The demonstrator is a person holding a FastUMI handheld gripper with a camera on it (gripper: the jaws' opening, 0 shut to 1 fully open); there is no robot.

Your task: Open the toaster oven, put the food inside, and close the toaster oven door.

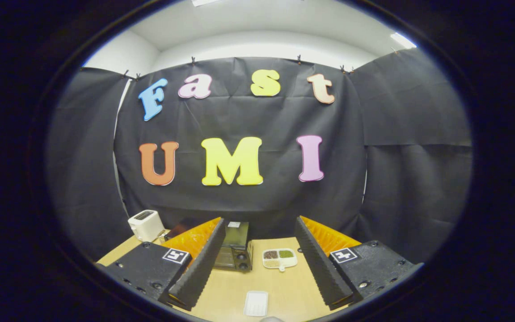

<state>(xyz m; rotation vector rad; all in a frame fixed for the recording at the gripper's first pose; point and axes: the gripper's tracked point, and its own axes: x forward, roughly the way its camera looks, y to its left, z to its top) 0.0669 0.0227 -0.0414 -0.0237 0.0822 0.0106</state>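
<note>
The tool (257, 264) is held with its fingers spread wide and nothing between them, above a wooden desk (293, 290). Just beyond the fingers, low in the frame left of centre, the toaster oven (235, 250) is seen with its door apparently shut; a divided dish of food (279, 258) lies beside it, so the food is judged still outside. A small white tray (256, 303) is seen nearest, a white toaster (145, 225) at lower left, black cloth walls behind.

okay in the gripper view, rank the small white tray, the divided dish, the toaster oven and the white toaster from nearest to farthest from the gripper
The open gripper holds nothing.
1. Small white tray, on the table between the fingers.
2. Divided dish, ahead between the fingertips.
3. Toaster oven, beside the dish, partly behind one finger; too close to call against the dish.
4. White toaster, beyond, near the wall.
</note>
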